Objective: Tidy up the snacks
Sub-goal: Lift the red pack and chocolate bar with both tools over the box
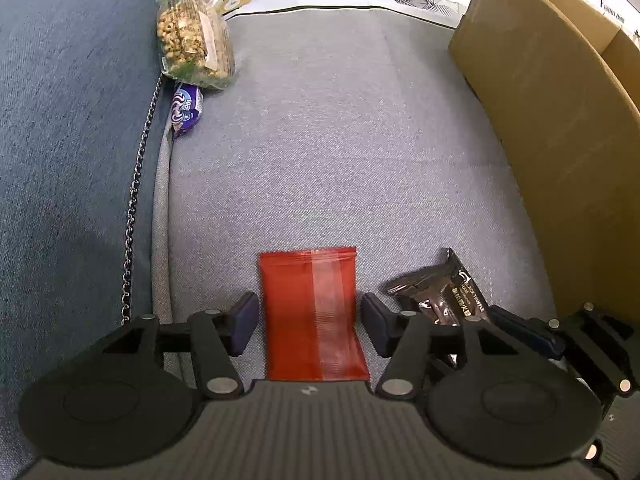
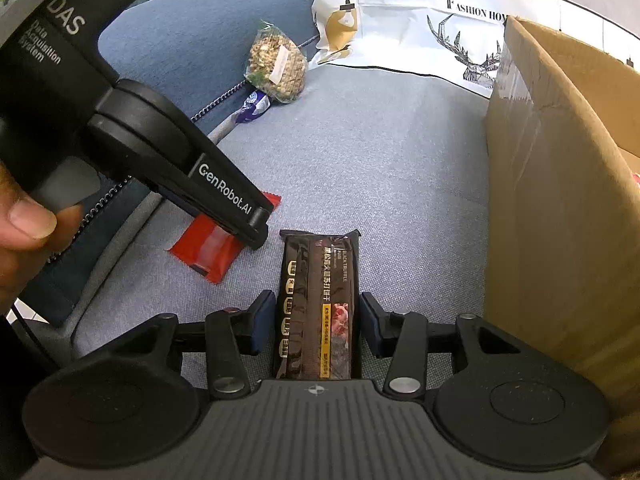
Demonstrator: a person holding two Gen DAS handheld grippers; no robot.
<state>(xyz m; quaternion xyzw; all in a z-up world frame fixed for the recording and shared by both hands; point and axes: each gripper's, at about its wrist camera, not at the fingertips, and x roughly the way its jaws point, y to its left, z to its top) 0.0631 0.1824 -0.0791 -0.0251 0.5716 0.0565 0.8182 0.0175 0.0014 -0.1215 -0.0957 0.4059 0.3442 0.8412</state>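
Both grippers point steeply down at the sofa cushion point(image 1: 340, 140): left gripper point(image 1: 309, 322) jaws spread around the red packet point(image 1: 312, 312), right gripper point(image 2: 317, 326) jaws straddling the dark snack bar point(image 2: 316, 304), contact unclear.

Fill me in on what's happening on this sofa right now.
A person is sorting snacks with a handheld gripper in each hand. The left gripper straddles a red packet lying flat on the grey cushion, pads clear of it. The right gripper brackets a dark truffle snack packet, not visibly squeezing it. A bag of nuts and a purple wrapper wait by the blue armrest. An open cardboard box stands to the right.
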